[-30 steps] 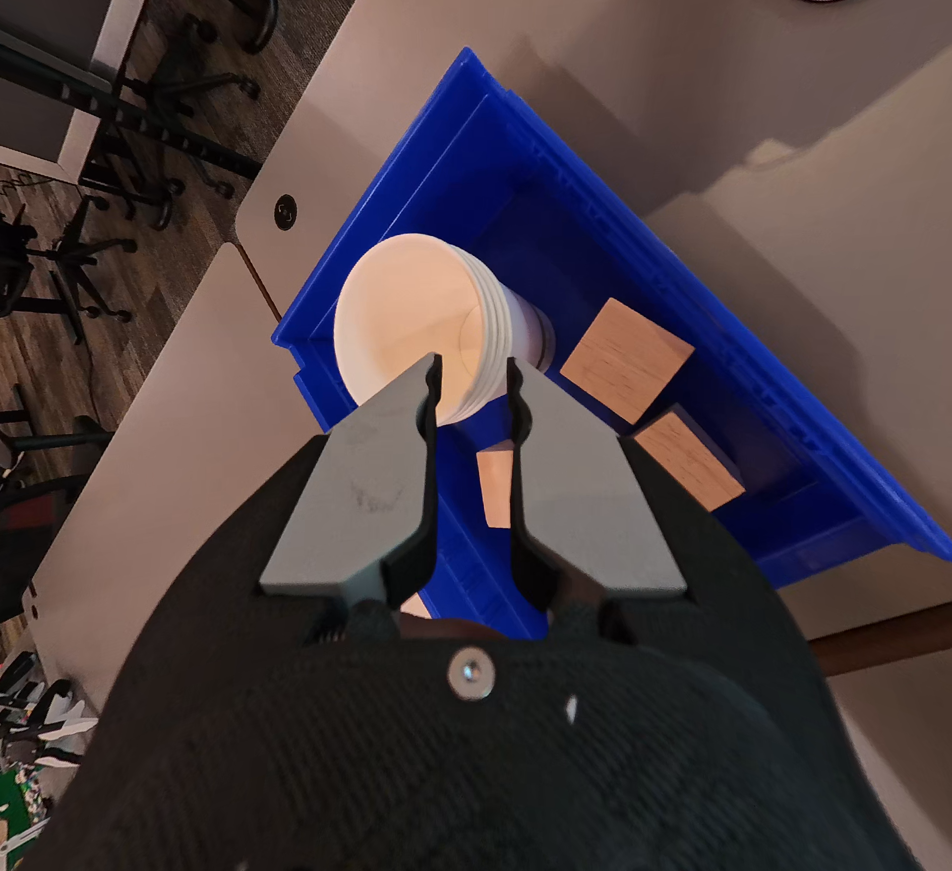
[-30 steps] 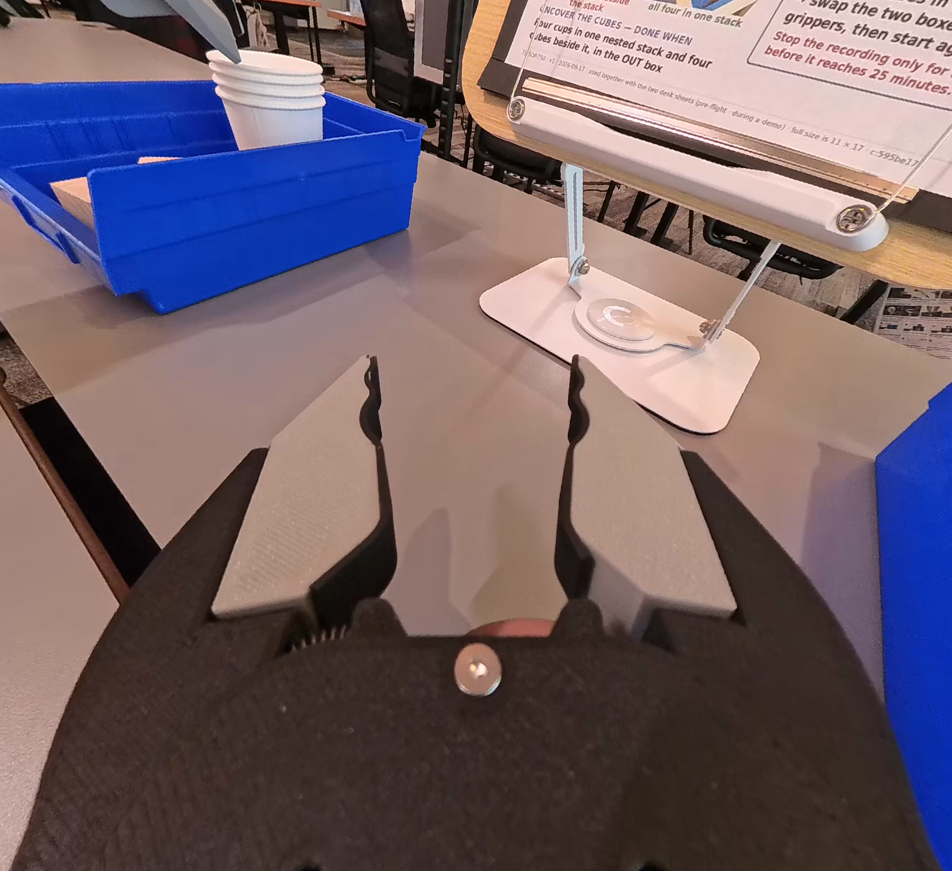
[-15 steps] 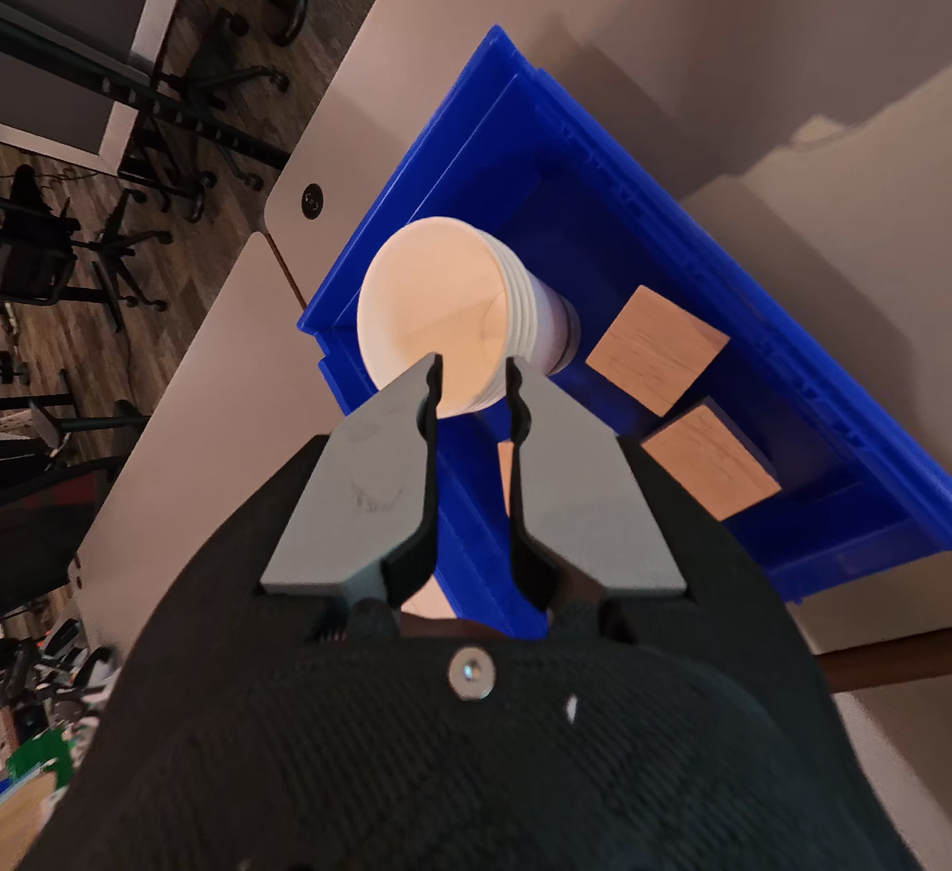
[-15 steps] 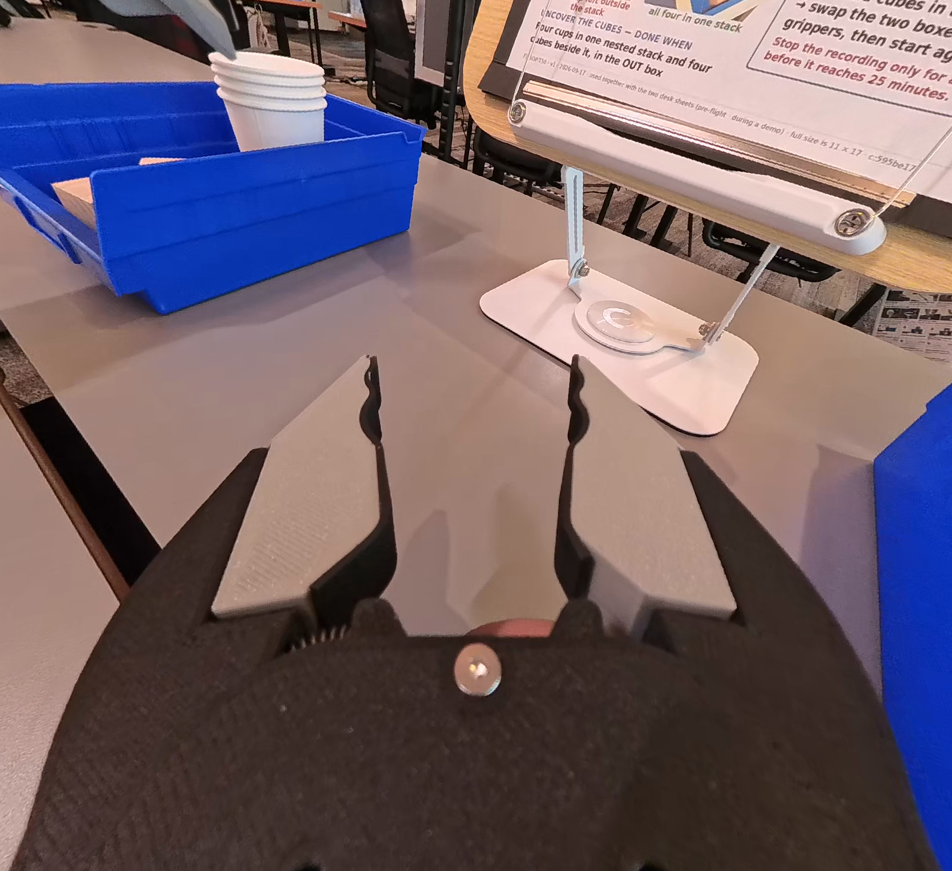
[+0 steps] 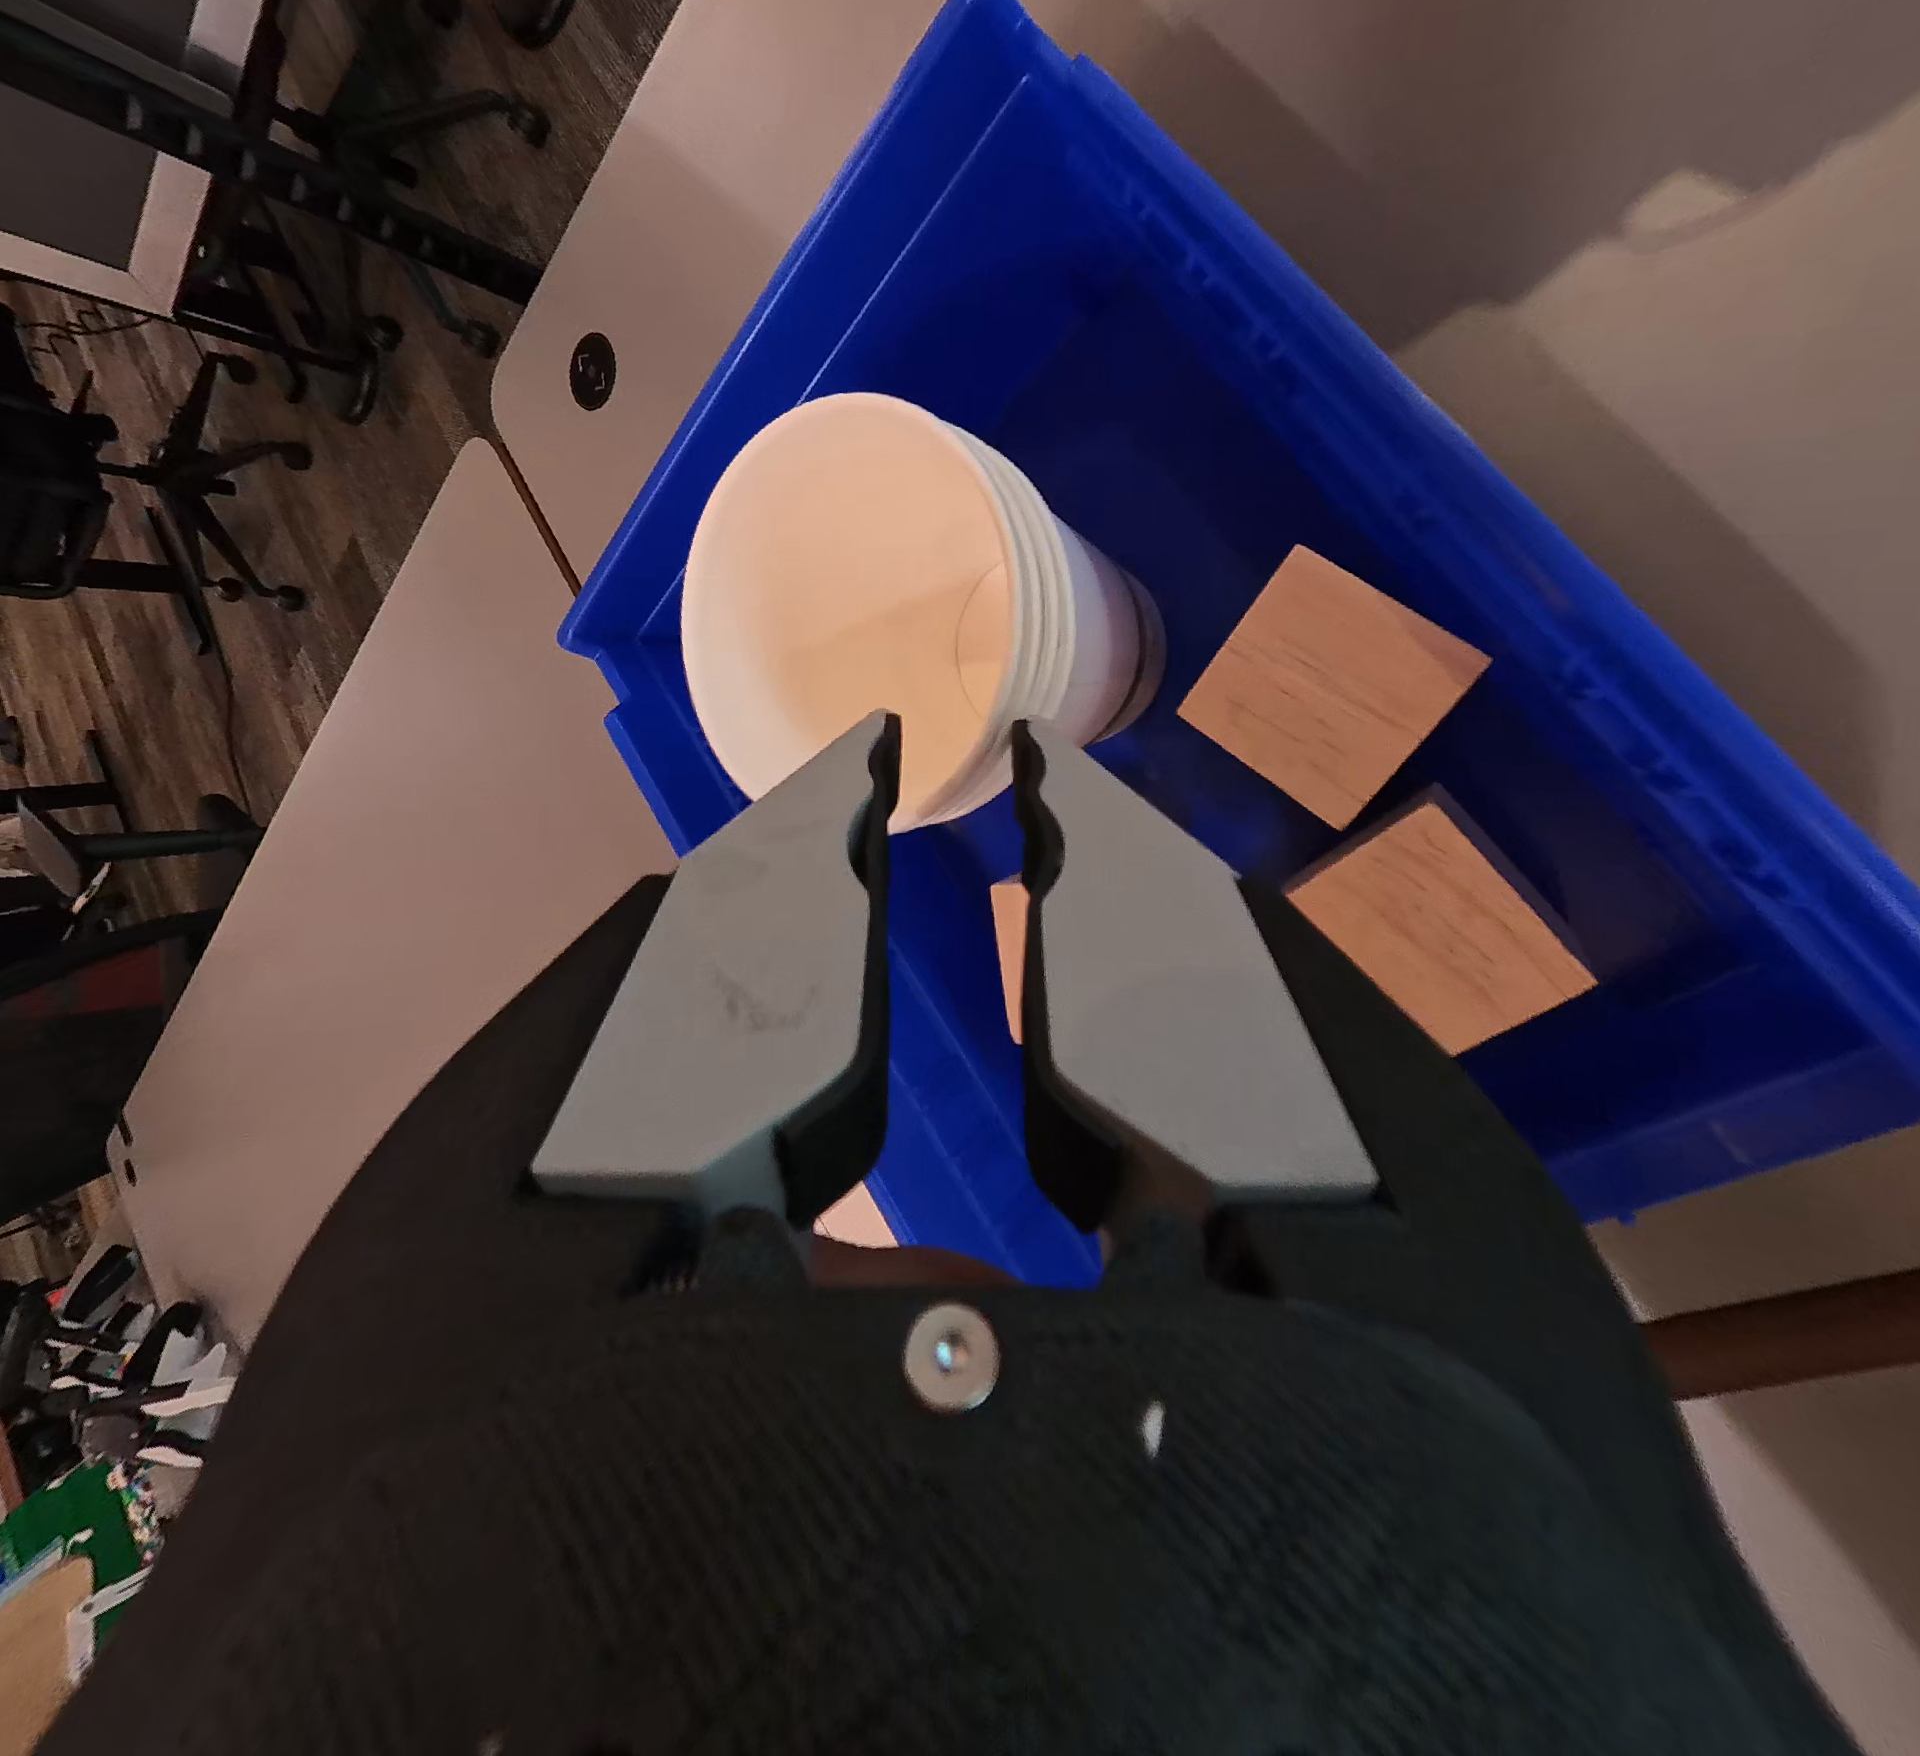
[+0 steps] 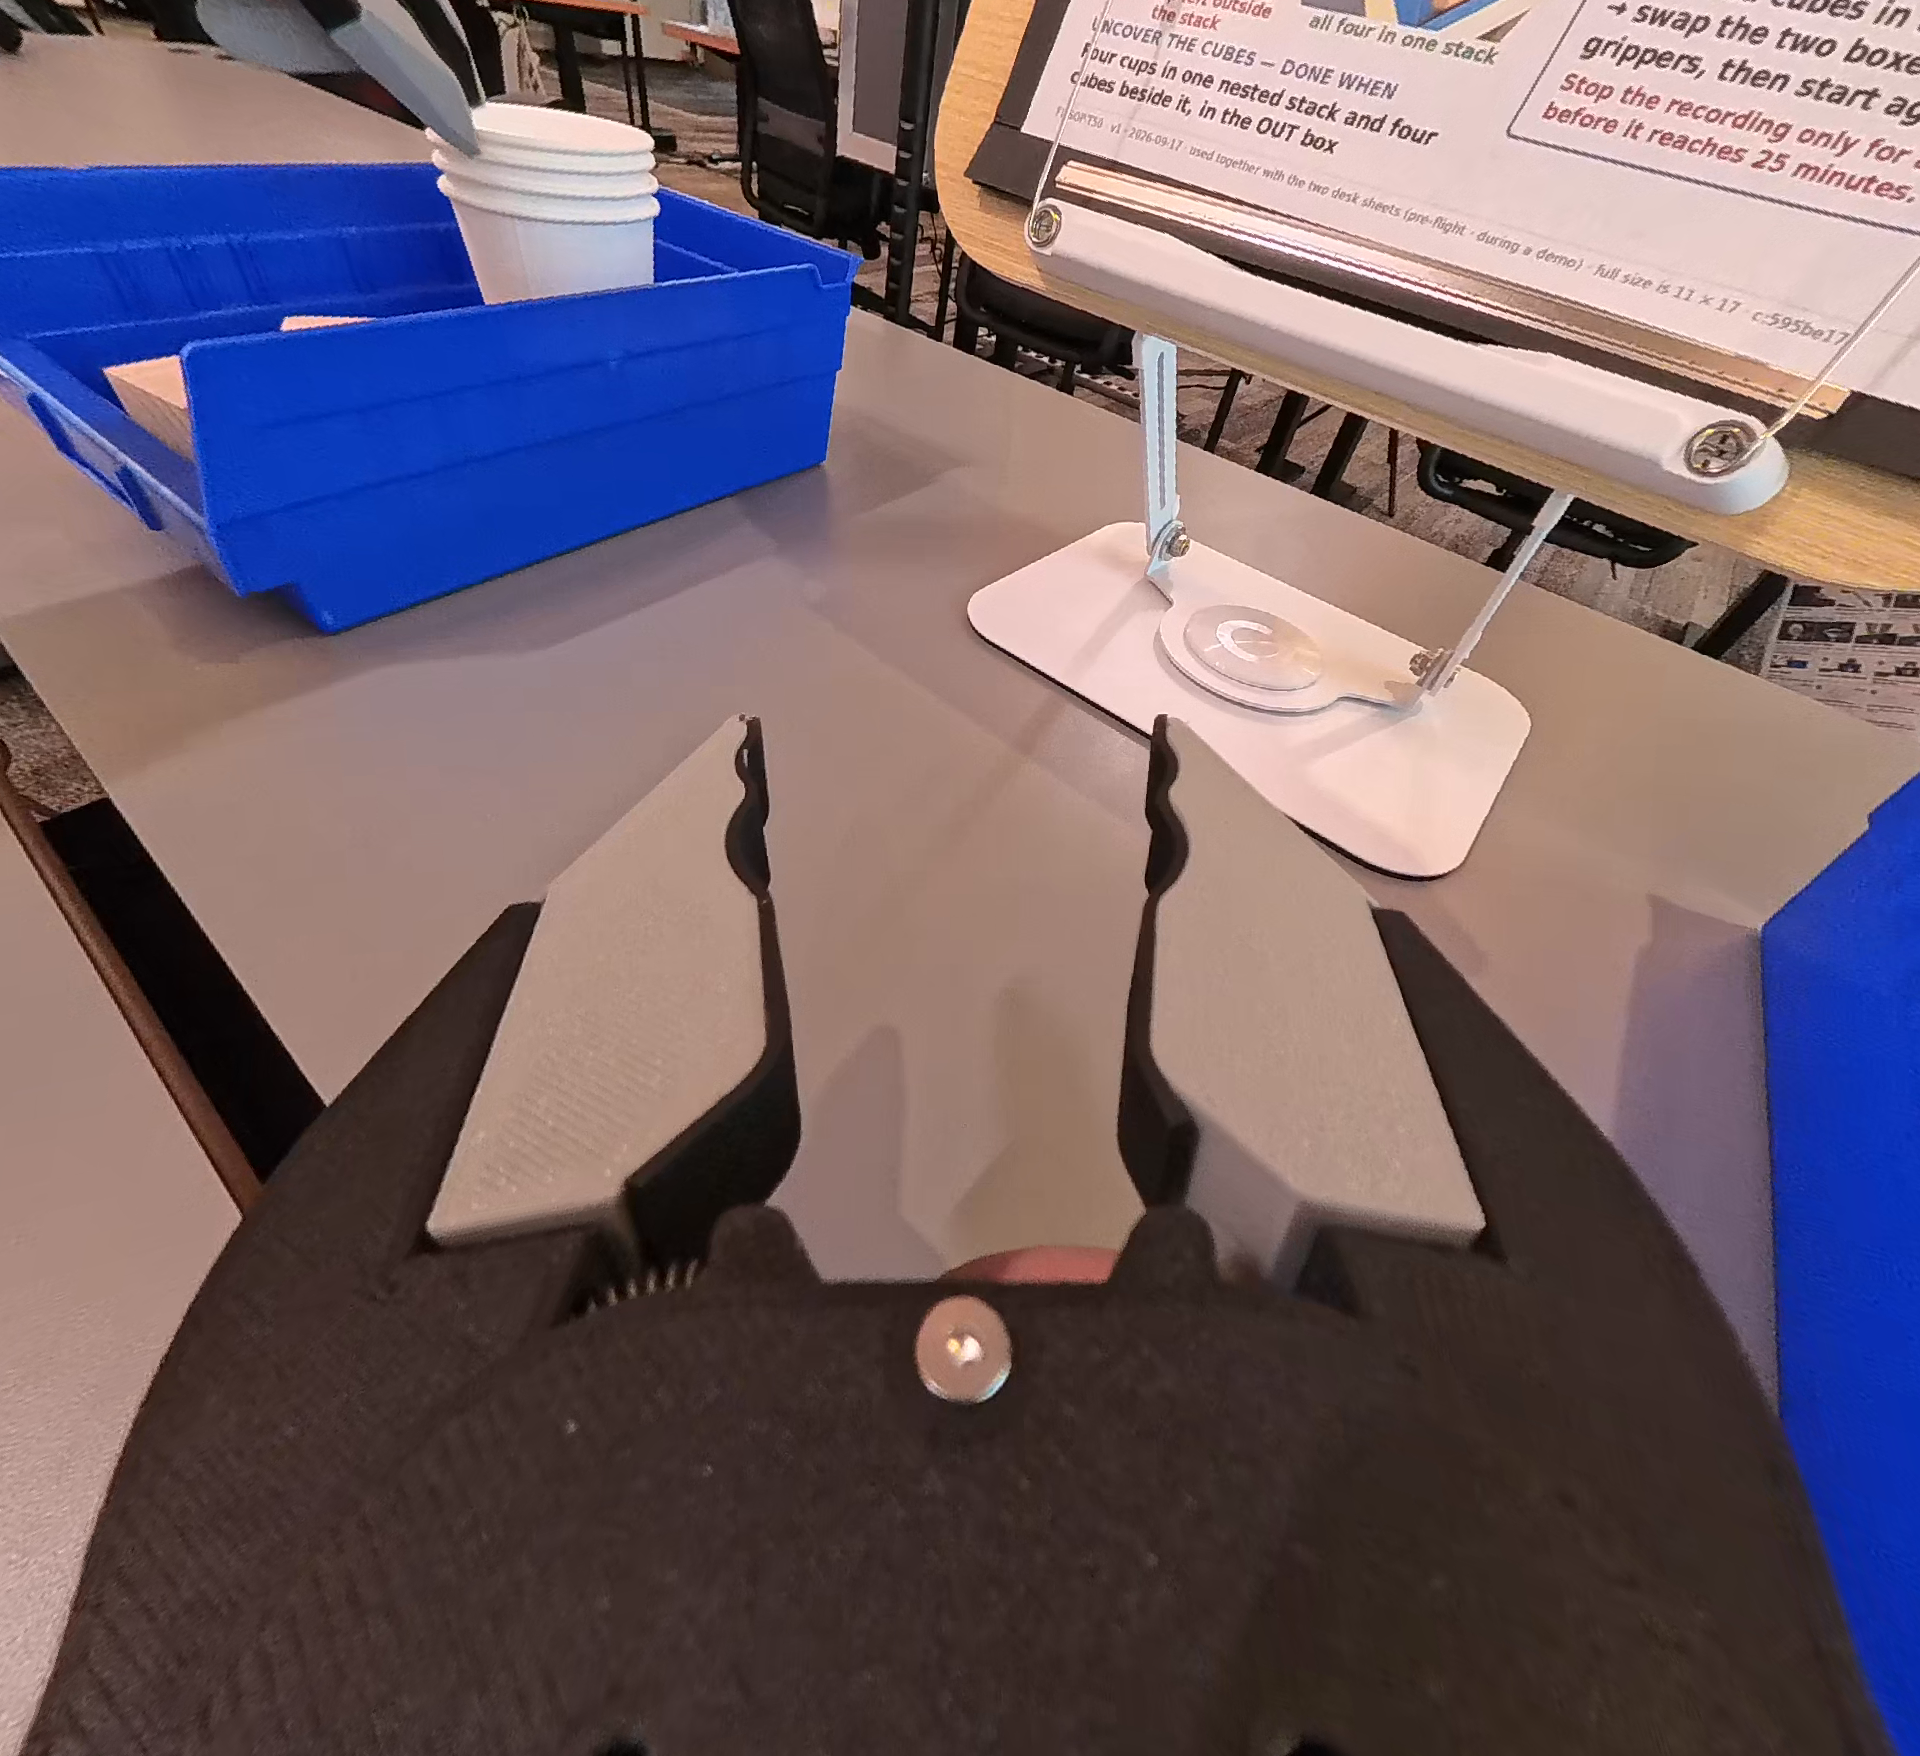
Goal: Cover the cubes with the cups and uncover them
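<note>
A nested stack of white paper cups (image 5: 862, 594) stands upright in a blue bin (image 5: 1299, 356) at its far-left end. Wooden cubes lie beside it in the bin: one (image 5: 1330, 683), a second (image 5: 1439, 927), and a sliver of a third (image 5: 1006, 958) between my fingers. My left gripper (image 5: 956, 745) is narrowly open, tilted down over the stack's near rim, one finger over the cup's mouth and the other outside. In the right wrist view its tip (image 6: 457, 132) touches the rim of the stack (image 6: 551, 210). My right gripper (image 6: 951, 740) is open and empty, low over the grey table.
A document stand with a white base (image 6: 1247, 698) holds a printed sheet (image 6: 1455, 44) at the right of the table (image 6: 623, 719). A second blue bin (image 6: 1849, 1187) shows at the right edge. A seam between tables (image 6: 125, 979) runs on the left. Office chairs stand beyond. There is about 35 cm between the tips of the two grippers.
My left gripper has come down and closer to the cup stack's rim, its gap slightly narrower. The right gripper has not moved.
</note>
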`<action>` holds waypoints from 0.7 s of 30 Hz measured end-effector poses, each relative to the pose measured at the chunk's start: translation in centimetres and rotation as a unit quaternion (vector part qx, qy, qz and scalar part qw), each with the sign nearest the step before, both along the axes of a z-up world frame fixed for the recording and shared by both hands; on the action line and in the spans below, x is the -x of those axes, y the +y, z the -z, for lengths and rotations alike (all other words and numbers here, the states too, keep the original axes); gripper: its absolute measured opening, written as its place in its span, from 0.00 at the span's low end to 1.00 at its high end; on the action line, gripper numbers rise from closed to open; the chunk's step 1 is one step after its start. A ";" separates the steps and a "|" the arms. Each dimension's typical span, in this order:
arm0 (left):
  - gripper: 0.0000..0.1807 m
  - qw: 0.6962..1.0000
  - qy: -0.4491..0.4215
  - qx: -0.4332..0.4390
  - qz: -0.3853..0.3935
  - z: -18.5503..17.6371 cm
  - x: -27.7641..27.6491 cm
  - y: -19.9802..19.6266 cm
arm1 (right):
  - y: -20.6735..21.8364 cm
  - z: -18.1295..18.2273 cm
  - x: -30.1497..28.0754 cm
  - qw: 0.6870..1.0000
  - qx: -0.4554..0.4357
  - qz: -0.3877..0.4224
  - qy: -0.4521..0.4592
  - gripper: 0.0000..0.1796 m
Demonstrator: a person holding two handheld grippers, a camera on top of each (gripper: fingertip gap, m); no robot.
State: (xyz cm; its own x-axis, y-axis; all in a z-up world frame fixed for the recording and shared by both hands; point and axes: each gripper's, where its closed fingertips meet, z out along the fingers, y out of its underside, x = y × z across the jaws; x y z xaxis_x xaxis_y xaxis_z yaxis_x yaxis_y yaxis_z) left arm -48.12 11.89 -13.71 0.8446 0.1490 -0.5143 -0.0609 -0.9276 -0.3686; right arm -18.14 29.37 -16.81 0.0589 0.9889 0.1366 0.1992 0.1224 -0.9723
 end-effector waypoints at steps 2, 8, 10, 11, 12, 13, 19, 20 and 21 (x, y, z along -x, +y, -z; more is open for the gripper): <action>0.08 1.000 -0.004 0.002 0.000 0.3 0.0 0.0 | 0.0 0.0 0.0 1.000 0.000 0.000 0.000 0.40; 0.02 1.000 -0.009 -0.004 0.002 0.4 0.2 0.0 | 0.0 0.0 0.0 1.000 0.000 -0.001 0.000 0.40; 0.02 1.000 -0.011 -0.004 0.005 0.3 0.1 -0.1 | -0.1 0.1 0.0 1.000 0.000 -0.001 -0.001 0.40; 0.02 1.000 -0.010 -0.005 0.005 0.3 0.1 -0.1 | -0.1 0.1 0.0 1.000 -0.001 -0.001 -0.002 0.40; 0.02 1.000 -0.010 -0.005 0.005 0.2 0.1 -0.1 | -0.1 0.1 0.0 1.000 -0.001 -0.002 -0.002 0.40; 0.02 1.000 -0.011 -0.006 0.006 0.2 0.1 -0.1 | -0.1 0.1 0.0 1.000 -0.002 -0.002 -0.002 0.40; 0.01 1.000 0.008 -0.014 0.007 -0.5 0.4 0.1 | -0.1 0.1 0.0 1.000 -0.001 -0.001 -0.003 0.40; 0.01 1.000 0.008 -0.015 0.009 -0.5 0.4 0.1 | -0.1 0.1 0.0 1.000 -0.001 -0.001 -0.003 0.40; 0.01 1.000 0.006 -0.016 0.011 -0.5 0.3 0.2 | -0.1 0.1 0.0 1.000 -0.002 -0.001 -0.002 0.40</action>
